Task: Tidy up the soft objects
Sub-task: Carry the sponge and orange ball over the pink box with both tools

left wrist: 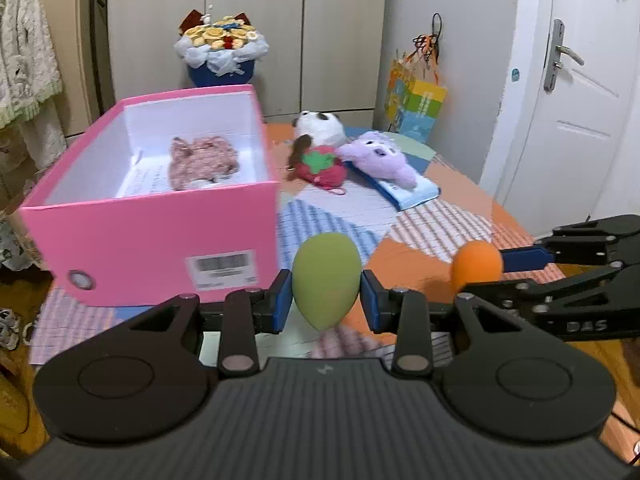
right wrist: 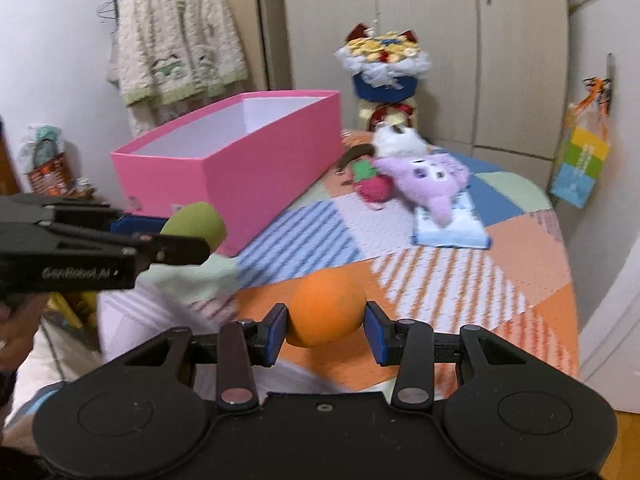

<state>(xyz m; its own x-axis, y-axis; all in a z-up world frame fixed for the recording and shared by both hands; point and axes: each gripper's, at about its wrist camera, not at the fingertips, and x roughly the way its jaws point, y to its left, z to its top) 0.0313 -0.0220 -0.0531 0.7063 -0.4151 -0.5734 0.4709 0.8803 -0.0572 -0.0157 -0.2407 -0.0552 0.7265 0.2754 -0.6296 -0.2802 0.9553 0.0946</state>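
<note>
Left tongs (left wrist: 326,300) grip green sponge (left wrist: 325,280); right tongs (right wrist: 326,334) clamp orange sponge (right wrist: 326,308).

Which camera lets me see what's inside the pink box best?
The left wrist view. It looks down into the pink box, so you see the white floor and a pinkish fluffy thing lying in it. The right wrist view shows the box from lower down: only its outside and white inner walls, not the contents.

A home bedroom: wardrobe doors (left wrist: 304,32), hanging cardigan (right wrist: 176,36), plush toys (left wrist: 376,156) on patchwork quilt (right wrist: 460,276).
</note>
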